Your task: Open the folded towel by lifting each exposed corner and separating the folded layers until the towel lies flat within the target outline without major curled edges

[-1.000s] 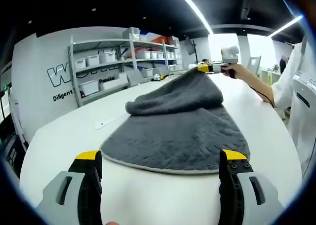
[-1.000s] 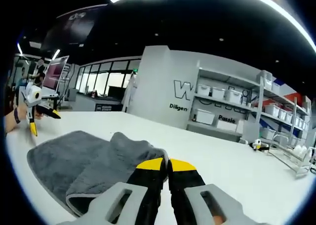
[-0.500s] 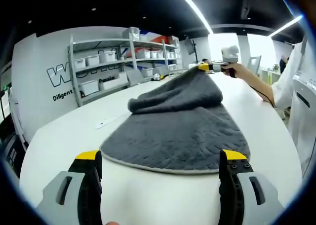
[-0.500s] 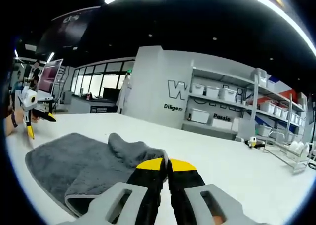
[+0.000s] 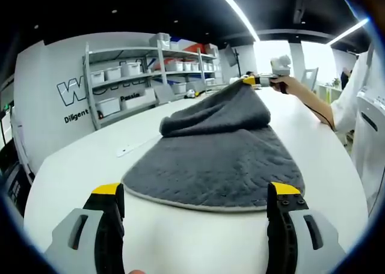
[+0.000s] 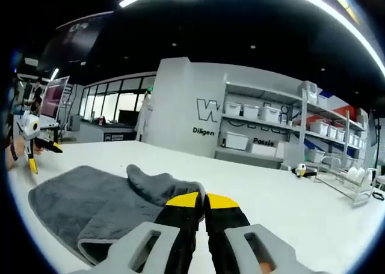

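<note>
— Where's the cloth?
— The dark grey quilted towel (image 5: pixel 216 154) lies on the white table (image 5: pixel 78 166), one corner raised.
— Tongs?
— My right gripper (image 6: pixel 201 200) pinches that corner; my left gripper (image 5: pixel 195 193) gapes wide.

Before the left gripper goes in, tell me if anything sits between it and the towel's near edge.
Nothing visible does. The left gripper is open over bare white table, and the grey towel lies just beyond its jaw tips. The right gripper is shut on the towel's far corner.
</note>
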Available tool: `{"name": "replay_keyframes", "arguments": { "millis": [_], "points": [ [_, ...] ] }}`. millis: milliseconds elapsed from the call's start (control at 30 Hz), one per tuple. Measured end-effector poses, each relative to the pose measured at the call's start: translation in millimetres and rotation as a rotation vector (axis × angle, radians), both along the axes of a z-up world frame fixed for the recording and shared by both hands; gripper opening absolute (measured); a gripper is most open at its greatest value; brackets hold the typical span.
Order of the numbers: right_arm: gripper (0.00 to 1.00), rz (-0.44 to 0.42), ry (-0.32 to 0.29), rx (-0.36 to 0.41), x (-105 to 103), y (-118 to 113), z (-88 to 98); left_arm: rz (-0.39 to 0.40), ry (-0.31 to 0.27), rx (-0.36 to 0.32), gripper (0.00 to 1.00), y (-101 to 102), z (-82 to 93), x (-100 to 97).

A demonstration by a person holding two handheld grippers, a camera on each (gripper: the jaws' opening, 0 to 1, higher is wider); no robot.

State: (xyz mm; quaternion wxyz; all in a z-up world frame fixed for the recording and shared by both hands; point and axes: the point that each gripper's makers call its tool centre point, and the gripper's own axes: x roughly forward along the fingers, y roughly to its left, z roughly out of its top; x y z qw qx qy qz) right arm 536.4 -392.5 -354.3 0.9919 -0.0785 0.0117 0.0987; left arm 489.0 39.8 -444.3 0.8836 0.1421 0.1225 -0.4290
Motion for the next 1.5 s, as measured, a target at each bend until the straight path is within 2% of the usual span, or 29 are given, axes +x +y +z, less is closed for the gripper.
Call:
{"name": "replay_keyframes", "arguments": {
  "millis": [1500],
  "points": [
    [0.00, -0.161, 0.001, 0.084, -5, -67, -1.0, -0.005, 0.006, 0.003, 0.97, -2, -2.6, -1.3]
  ]
}}
